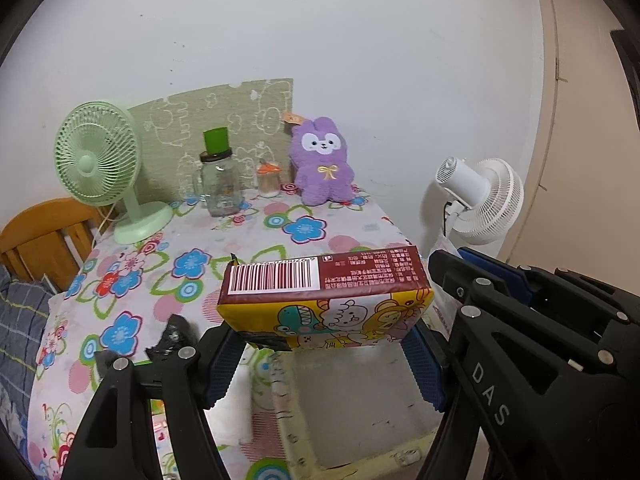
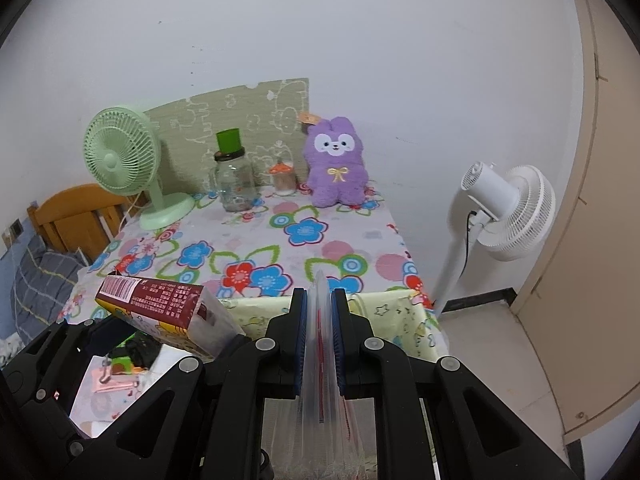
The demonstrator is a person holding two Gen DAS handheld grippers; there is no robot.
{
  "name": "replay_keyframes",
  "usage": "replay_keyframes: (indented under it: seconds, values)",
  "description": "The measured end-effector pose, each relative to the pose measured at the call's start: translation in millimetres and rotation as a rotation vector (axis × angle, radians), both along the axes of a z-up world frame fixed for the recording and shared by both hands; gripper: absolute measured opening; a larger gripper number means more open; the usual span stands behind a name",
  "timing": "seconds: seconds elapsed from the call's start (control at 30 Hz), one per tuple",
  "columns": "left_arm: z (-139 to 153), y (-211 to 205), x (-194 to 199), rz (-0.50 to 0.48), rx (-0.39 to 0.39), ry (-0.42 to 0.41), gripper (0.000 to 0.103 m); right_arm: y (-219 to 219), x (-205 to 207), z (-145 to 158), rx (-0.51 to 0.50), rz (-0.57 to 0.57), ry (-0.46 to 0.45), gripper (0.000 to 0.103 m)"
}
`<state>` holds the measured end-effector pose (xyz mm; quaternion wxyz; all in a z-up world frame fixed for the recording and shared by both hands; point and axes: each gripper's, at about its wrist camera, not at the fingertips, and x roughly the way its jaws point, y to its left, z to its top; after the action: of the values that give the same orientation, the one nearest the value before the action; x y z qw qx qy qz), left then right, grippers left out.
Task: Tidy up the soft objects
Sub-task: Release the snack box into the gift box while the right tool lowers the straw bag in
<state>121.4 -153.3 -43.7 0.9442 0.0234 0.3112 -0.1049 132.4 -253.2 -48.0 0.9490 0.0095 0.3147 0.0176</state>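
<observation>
In the left wrist view, your left tool (image 1: 326,354) grips a tissue pack (image 1: 326,298) between its blue pads, held above the near edge of the worktop (image 1: 248,240). The pack's maroon side faces up with a white barcode panel and small Chinese print too fine to read; its yellow face shows cartoon animals. "DAS" is stamped on the other tool's black frame at the right. Below the pack sits a pale storage box (image 1: 348,408) with an open top. At the far edge stand a green fan (image 1: 100,160), a glass jar (image 1: 219,184) topped with a green cup, a small orange-lidded bottle (image 1: 268,180) and a purple plush rabbit (image 1: 323,162); the floral middle of the worktop lies bare.

In the right wrist view, your right tool (image 2: 320,340) is clamped on a thin clear plastic bag (image 2: 320,364) with red print you cannot read. The tissue pack hangs tilted at the left. A white standing fan (image 2: 508,204) stands on the floor beyond the worktop's right edge.
</observation>
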Motion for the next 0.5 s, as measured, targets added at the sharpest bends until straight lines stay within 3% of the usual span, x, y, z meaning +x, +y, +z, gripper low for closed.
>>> replay_keyframes:
  seconds: [0.27,0.5]
  values:
    - [-15.8,-18.1,12.4,-0.032,0.017,0.049,0.077,-17.3,12.3,-18.3,0.021,-0.019,0.036,0.014]
    - [-26.9,-28.2,20.3,-0.059,0.037,0.094,0.089,-24.8,21.6,-32.3,0.025,-0.024,0.061,0.014]
